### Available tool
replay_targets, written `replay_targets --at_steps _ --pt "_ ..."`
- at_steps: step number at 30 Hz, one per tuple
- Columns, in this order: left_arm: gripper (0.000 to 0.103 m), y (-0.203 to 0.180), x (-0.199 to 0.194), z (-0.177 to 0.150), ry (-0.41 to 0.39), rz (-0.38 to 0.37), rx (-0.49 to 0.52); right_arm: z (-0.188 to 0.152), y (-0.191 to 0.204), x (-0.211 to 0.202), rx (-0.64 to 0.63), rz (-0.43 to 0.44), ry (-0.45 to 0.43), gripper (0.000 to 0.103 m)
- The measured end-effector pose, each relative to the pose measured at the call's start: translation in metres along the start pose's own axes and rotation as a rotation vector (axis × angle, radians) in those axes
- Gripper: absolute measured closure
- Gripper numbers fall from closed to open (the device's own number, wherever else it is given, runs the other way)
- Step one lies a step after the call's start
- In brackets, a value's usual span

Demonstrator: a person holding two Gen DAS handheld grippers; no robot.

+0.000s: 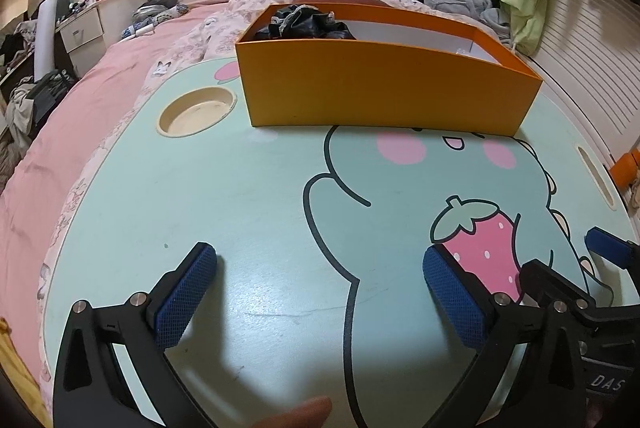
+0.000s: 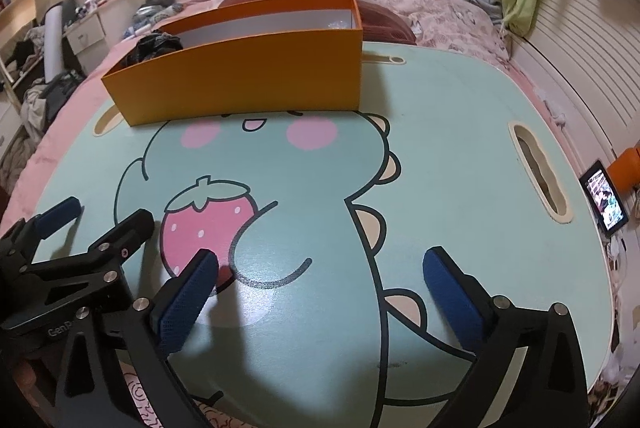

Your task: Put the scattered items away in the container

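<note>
An orange box (image 1: 384, 87) stands at the far side of a mint-green lap table (image 1: 248, 187) printed with a cartoon dinosaur and a strawberry. A dark crumpled cloth (image 1: 306, 23) lies in the box's left end. My left gripper (image 1: 320, 256) hovers low over the near part of the table, jaws wide open, nothing between the blue pads. The right wrist view shows the same orange box (image 2: 244, 83) with the dark cloth (image 2: 154, 45) inside. My right gripper (image 2: 320, 260) is open and empty too, beside the left gripper (image 2: 106, 224).
The table rests on a bed with a pink sheet (image 1: 92, 99) and a floral quilt (image 2: 440, 15). A round cup recess (image 1: 196, 109) and a handle slot (image 2: 538, 173) are cut into the table. A lit phone (image 2: 606, 203) sits off the right edge. Clothes are piled behind.
</note>
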State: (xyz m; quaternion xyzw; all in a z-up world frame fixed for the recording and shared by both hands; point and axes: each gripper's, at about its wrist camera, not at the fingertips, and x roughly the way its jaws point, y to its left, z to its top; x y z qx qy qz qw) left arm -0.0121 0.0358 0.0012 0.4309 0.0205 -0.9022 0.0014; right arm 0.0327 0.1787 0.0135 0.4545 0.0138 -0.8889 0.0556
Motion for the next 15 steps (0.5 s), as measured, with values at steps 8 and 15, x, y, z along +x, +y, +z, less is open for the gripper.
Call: replay_targets --at_steps 8,15 --pt "0.0 0.0057 -0.0008 0.0015 0.001 0.002 -0.008 0.0001 0.0017 0.0013 -0.01 -0.011 0.005 0.0" --pt "0.0 0.0064 -0.0007 0.0019 0.0 0.003 -0.01 0.0001 0.002 0.0018 -0.011 -0.012 0.005 0.0"
